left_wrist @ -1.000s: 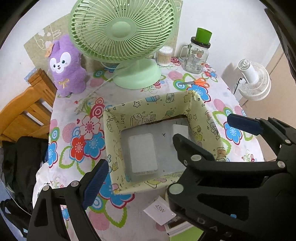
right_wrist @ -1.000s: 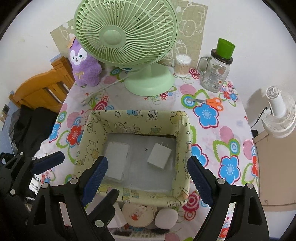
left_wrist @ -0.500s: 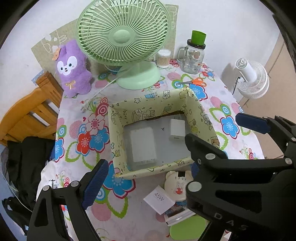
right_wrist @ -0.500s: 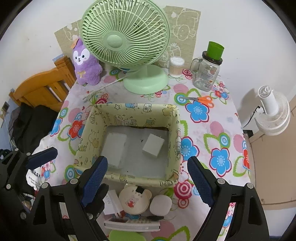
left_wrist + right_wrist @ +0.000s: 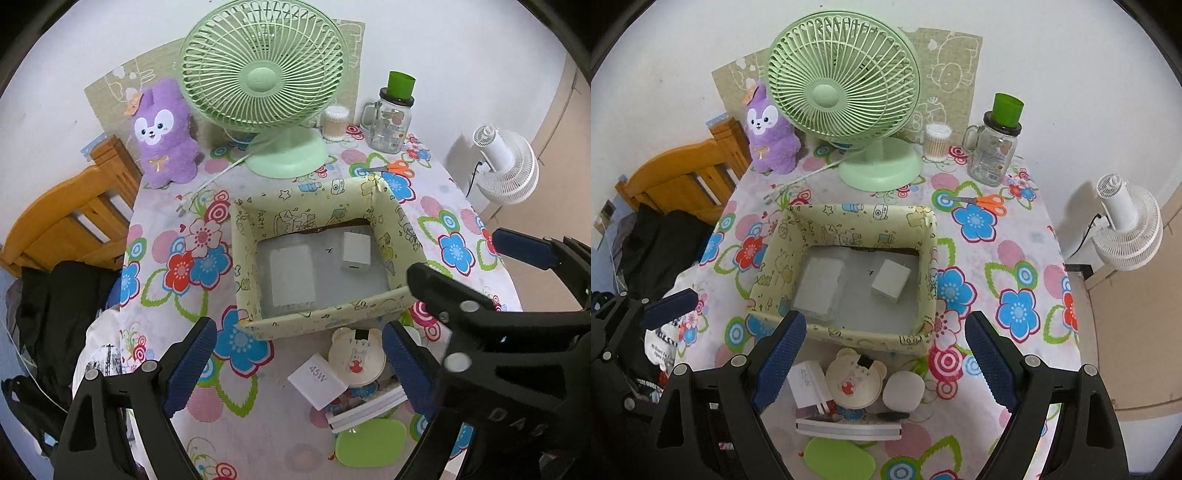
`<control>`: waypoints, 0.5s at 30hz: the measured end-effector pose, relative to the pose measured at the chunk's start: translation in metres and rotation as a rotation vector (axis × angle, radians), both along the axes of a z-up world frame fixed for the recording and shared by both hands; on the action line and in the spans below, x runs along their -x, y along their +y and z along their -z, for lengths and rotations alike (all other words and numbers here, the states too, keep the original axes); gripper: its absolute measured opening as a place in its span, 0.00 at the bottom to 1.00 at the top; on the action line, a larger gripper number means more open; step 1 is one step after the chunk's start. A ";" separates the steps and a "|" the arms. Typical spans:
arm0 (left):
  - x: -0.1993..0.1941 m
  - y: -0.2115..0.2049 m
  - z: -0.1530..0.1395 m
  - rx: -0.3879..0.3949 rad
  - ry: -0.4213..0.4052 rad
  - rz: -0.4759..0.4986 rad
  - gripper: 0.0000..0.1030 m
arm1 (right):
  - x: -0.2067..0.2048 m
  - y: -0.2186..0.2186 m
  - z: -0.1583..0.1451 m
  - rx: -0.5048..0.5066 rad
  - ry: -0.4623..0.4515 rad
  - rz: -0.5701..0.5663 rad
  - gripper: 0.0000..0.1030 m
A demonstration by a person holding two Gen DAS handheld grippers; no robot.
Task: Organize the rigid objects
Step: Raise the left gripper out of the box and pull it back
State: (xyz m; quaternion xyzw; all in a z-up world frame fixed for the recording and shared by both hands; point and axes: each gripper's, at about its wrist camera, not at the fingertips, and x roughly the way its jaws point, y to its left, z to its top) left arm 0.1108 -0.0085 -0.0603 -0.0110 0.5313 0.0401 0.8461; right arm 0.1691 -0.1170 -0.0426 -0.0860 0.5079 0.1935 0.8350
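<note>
I take the yellow cartoon-print box (image 5: 846, 334) as my landmark on the flowered bench (image 5: 1015, 266). My left gripper (image 5: 291, 365) hangs over the bench's near edge with its jaws spread wide and nothing between them. My right gripper (image 5: 882, 363) does the same just beside it, equally wide and empty.

Inside the box, at its left, lies a flat white rectangular block (image 5: 820, 286); at its right sits a smaller white charger cube (image 5: 890, 282). Both are apart from each other.

The things not yet stowed lie in a tight cluster just in front of the box's near wall. Going left to right: a white plug adapter (image 5: 809, 382), marked 45W in the left view, leaning against the round cream bear-shaped case (image 5: 855, 380), then a small white rounded puck (image 5: 903, 391) touching the case's right side. Below them lies a thin white book-like slab (image 5: 849, 430), and nearer still a flat green oval (image 5: 838, 461).

I judge all of these light, stiff and smooth-skinned, so likely to slip. The adapter should take a grip across its flat faces, clear of its prongs. The bear case looks wide; I would take it across its narrowest span, gently, since a lid may pop. The puck is rounded, so I would centre the pads on it.
</note>
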 end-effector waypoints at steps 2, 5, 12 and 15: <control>0.003 0.001 0.000 -0.001 0.001 -0.007 0.90 | 0.003 -0.002 -0.001 -0.002 -0.002 0.000 0.87; 0.008 0.002 0.001 0.005 0.005 -0.017 0.90 | 0.007 -0.007 -0.002 -0.005 -0.001 0.002 0.87; 0.019 0.006 0.007 0.024 0.008 -0.040 0.90 | 0.012 -0.019 0.002 -0.009 0.005 0.006 0.87; 0.022 0.007 0.013 0.032 0.016 -0.050 0.90 | 0.014 -0.024 0.005 -0.018 0.009 0.002 0.87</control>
